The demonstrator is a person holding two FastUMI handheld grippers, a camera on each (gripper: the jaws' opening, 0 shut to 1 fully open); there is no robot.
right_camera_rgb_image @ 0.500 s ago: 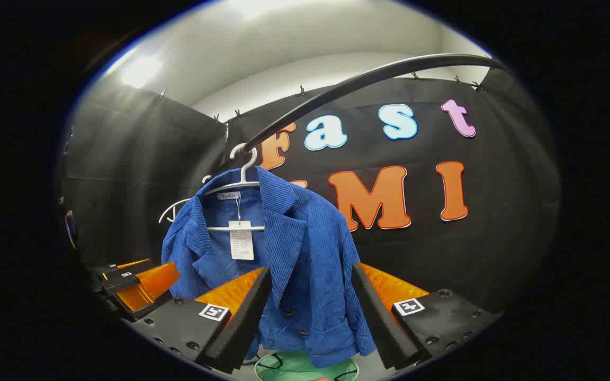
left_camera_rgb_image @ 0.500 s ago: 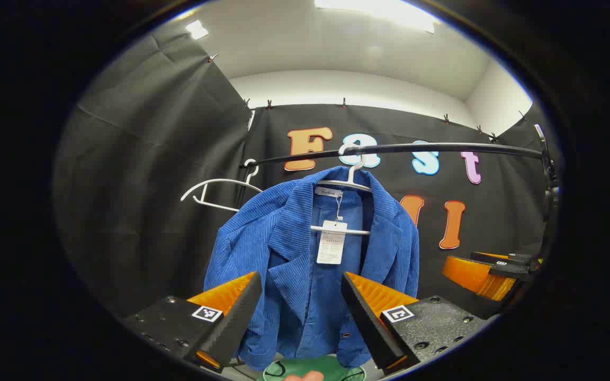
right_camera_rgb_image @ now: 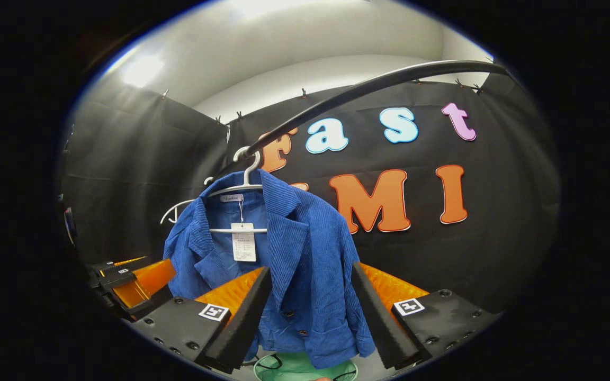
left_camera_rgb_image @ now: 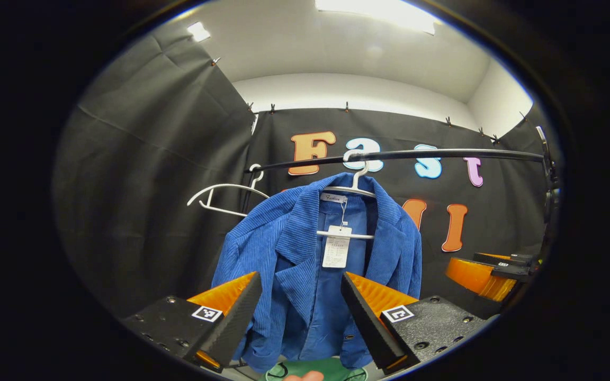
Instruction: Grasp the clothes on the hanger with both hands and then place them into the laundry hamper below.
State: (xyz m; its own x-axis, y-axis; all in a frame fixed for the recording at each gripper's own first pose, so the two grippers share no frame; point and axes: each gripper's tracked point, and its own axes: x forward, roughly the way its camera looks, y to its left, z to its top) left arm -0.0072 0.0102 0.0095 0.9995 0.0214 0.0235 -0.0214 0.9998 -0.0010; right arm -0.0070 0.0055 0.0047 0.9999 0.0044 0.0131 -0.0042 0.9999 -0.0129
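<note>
A blue corduroy jacket (left_camera_rgb_image: pixel 305 275) (right_camera_rgb_image: pixel 289 264) with a paper tag hangs on a white hanger (left_camera_rgb_image: pixel 355 188) (right_camera_rgb_image: pixel 241 182) from a black rail (left_camera_rgb_image: pixel 416 154) (right_camera_rgb_image: pixel 347 95). My left gripper (left_camera_rgb_image: pixel 301 312) is open, its fingers short of the jacket's front. My right gripper (right_camera_rgb_image: pixel 310 312) is open too, framing the jacket's lower right side without touching it. A green laundry hamper (left_camera_rgb_image: pixel 315 370) (right_camera_rgb_image: pixel 305 368) sits under the jacket. The right gripper also shows far right in the left gripper view, and the left gripper at the lower left of the right gripper view.
A second, bare white hanger (left_camera_rgb_image: pixel 220 196) hangs on the rail left of the jacket. Black cloth walls close the booth behind and to the left. The rail's upright post (left_camera_rgb_image: pixel 548 180) stands at the far right.
Both views have dropped back slightly: the jacket sits a little lower and smaller between the fingers. Both grippers stay open.
</note>
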